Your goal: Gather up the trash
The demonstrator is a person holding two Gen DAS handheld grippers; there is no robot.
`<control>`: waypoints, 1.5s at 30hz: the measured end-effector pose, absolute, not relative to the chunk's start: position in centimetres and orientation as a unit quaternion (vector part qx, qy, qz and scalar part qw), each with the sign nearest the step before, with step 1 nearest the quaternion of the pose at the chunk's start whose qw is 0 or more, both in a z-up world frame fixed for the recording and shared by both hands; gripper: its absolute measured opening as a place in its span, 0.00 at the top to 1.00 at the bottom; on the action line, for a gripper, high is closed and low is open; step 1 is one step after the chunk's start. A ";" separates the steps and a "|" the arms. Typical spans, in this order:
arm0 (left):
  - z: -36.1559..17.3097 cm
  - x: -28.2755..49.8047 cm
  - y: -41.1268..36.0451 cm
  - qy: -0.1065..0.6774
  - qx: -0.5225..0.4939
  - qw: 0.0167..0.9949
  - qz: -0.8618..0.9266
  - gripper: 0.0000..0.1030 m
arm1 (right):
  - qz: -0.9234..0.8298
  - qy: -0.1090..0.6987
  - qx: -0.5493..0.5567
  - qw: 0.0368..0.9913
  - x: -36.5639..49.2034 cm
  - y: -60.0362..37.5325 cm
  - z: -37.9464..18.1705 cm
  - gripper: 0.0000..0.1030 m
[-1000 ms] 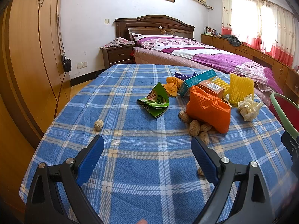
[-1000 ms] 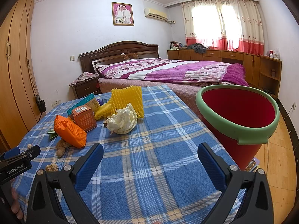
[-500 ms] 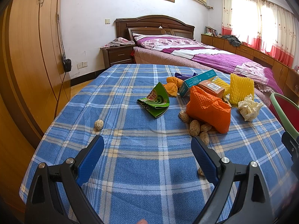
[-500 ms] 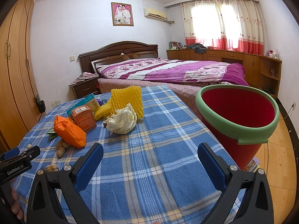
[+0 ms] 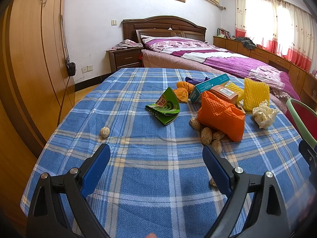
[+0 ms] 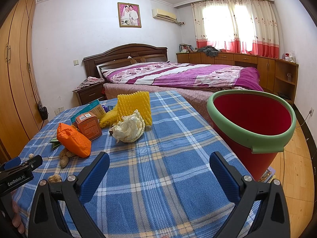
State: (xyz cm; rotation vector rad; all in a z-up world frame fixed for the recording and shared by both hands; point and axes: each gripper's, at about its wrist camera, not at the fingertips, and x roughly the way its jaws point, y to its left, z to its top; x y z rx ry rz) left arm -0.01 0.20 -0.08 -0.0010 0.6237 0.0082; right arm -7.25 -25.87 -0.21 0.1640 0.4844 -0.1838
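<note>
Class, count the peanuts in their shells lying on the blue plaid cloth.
6 tan peanuts in shells: one alone at left, four clustered by the orange mesh bag at, one near the right tong. More may hide under the bag.

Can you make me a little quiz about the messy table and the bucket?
1. True or false: the red bucket with the green rim already holds trash.
2. What lies nearest the left gripper? A) peanuts B) crumpled tissue C) yellow foam net
3. Fill in: both grippers, including the right gripper, are ____ and hold nothing.

Key: 1 false, the part of its inside that shows is bare. 2 A. 3 open.
</note>
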 end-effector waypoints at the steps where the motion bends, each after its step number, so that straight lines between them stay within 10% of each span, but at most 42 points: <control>1: -0.1 0.0 0.2 0.307 -0.001 0.952 0.004 0.09 | -0.091 0.239 0.081 0.963 -7.2 -25.9 -0.2 0.00; 45: 1.3 1.0 0.6 0.318 -0.029 0.948 -0.010 0.09 | -0.073 0.286 0.123 0.947 -5.8 -27.4 0.0 0.00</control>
